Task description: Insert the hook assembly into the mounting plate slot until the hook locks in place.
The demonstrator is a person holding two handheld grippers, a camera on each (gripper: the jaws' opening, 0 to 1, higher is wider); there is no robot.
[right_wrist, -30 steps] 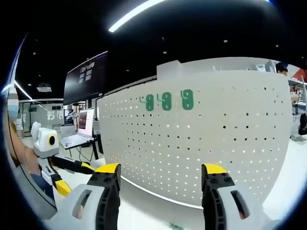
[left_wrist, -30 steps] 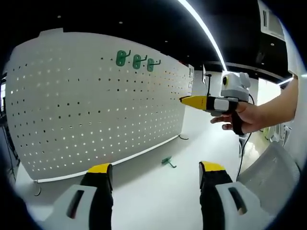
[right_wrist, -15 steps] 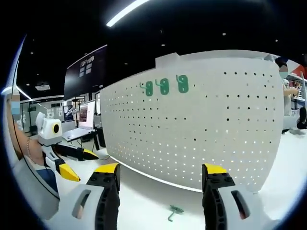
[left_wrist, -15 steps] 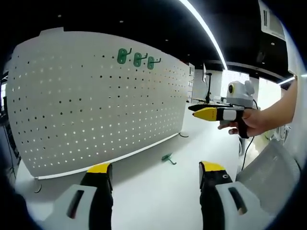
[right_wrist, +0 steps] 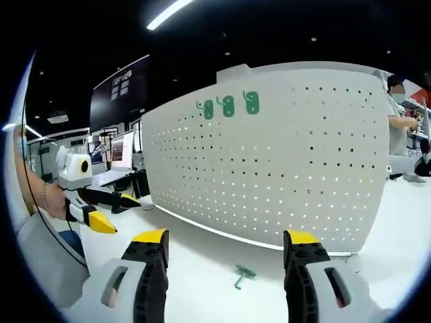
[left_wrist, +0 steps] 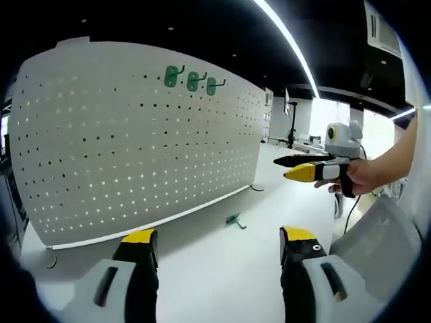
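Both grippers wide open and empty: left gripper [left_wrist: 214,250], right gripper [right_wrist: 226,250]. The loose green hook [right_wrist: 242,275] lies on the white table [right_wrist: 202,282] at lower centre, before the pegboard [right_wrist: 283,161]. We're at the reach stage; next, the right gripper should drop onto that hook.

A matt white perforated panel [left_wrist: 135,134], seemingly sheet metal, is seen on a smooth, slightly glossy white table [right_wrist: 215,256]. Glossy green plastic hooks [right_wrist: 227,106] are mounted on it.
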